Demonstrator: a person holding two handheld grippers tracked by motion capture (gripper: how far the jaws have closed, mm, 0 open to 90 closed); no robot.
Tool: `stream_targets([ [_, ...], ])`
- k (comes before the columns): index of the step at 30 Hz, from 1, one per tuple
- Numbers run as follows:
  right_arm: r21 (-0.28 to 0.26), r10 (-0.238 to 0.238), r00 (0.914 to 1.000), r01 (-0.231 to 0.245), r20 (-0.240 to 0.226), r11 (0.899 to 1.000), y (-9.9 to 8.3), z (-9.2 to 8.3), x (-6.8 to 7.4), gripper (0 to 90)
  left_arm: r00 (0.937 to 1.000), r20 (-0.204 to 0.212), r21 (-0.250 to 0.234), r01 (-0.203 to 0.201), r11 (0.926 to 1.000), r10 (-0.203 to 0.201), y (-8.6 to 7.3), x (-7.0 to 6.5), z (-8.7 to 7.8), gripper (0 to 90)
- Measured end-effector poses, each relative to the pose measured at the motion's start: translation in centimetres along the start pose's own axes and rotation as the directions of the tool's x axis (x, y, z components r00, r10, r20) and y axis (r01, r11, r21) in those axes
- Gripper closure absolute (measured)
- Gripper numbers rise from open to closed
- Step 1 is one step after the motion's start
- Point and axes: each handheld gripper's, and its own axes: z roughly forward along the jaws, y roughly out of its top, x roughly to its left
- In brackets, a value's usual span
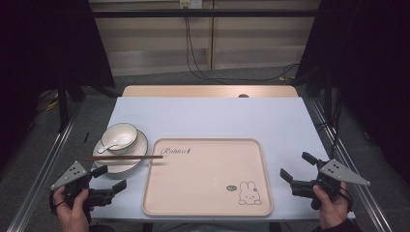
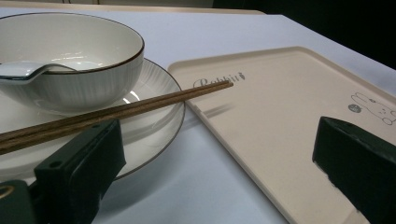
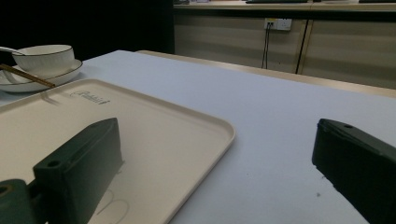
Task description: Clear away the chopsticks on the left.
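The left gripper (image 1: 110,178) has its jaws spread and holds nothing. Just ahead of it stand the plate (image 1: 137,150) with the bowl (image 1: 120,136), spoon (image 1: 107,147) and chopsticks (image 1: 124,157), untouched. Between the grippers, the tray (image 1: 208,179) lies bare. The right gripper (image 1: 296,171) is spread too, so I judge the work not yet begun.
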Motion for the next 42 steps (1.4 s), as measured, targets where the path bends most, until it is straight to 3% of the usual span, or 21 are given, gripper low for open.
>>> stream_targets([
  [13,0.011,0.007,1.0000,-0.006,-0.003,1.000,-0.1,0.0,-0.2,1.5,1.0000,0.005,-0.013,-0.001,0.9999,0.001,0.1,0.1,0.0,2.2],
  [15,0.021,0.008,0.9999,-0.008,-0.011,1.000,-0.2,0.0,-0.1,1.5,0.9998,-0.008,-0.002,-0.020,0.9998,0.020,0.2,0.0,0.1,2.4],
  [16,0.021,0.008,0.9999,-0.008,-0.009,1.000,-0.2,0.0,-0.1,1.5,0.9987,-0.017,0.031,-0.048,0.9984,0.048,0.2,-0.1,0.5,2.8],
  [19,0.021,0.013,0.9999,-0.013,-0.004,1.000,-0.2,0.0,-0.2,1.5,0.9984,-0.010,0.034,-0.055,0.9979,0.055,0.2,-0.2,0.7,3.0],
  [21,0.023,0.012,0.9999,-0.012,-0.005,1.000,-0.2,0.0,-0.2,1.5,0.9982,0.004,0.026,-0.060,0.9979,0.059,0.3,-0.2,0.8,3.0],
  [22,0.022,0.014,0.9998,-0.013,-0.014,1.000,-0.2,0.0,-0.1,1.6,0.9968,0.040,0.030,-0.070,0.9971,0.069,0.5,-0.2,0.8,4.2],
  [25,0.016,0.014,0.9998,-0.014,-0.014,1.000,-0.2,-0.1,-0.1,1.6,0.9951,0.073,0.029,-0.069,0.9972,0.067,0.6,-0.1,0.7,4.7],
  [26,0.015,0.015,0.9997,-0.015,-0.019,1.000,-0.2,0.0,-0.1,1.6,0.9902,0.106,0.031,-0.095,0.9950,0.091,0.8,0.0,0.5,5.6],
  [27,0.015,0.015,0.9997,-0.015,-0.019,1.000,-0.2,0.0,-0.1,1.6,0.9902,0.106,0.031,-0.095,0.9950,0.091,0.8,0.0,0.5,5.6],
  [28,0.017,0.013,0.9997,-0.013,-0.021,1.000,-0.2,0.0,-0.1,1.6,0.9818,0.160,0.029,-0.108,0.9937,0.102,1.0,0.3,0.2,5.6],
  [31,0.019,0.003,0.9997,-0.003,-0.023,1.000,-0.2,0.0,-0.1,1.6,0.9793,0.174,0.042,-0.113,0.9927,0.104,1.0,0.6,0.1,5.4],
  [33,0.017,0.010,0.9998,-0.010,-0.015,1.000,-0.2,0.1,-0.1,1.6,0.9720,0.199,0.068,-0.142,0.9875,0.126,1.2,1.1,0.0,5.4],
  [34,0.016,0.015,0.9998,-0.014,-0.014,1.000,-0.2,0.1,0.0,1.6,0.9735,0.189,0.075,-0.145,0.9867,0.128,1.4,1.2,0.0,5.4],
  [40,0.033,0.006,0.9993,-0.005,-0.037,0.999,-0.2,0.3,0.1,1.6,0.9627,0.233,0.117,-0.168,0.9788,0.137,2.2,2.7,0.0,4.9],
  [41,0.033,0.006,0.9993,-0.005,-0.037,0.999,-0.2,0.3,0.1,1.6,0.9627,0.233,0.117,-0.168,0.9788,0.137,2.2,2.7,0.0,4.8],
  [42,0.035,0.008,0.9993,-0.007,-0.036,0.999,-0.2,0.3,0.0,1.6,0.9695,0.217,0.130,-0.144,0.9809,0.114,2.4,3.4,0.1,4.8],
])
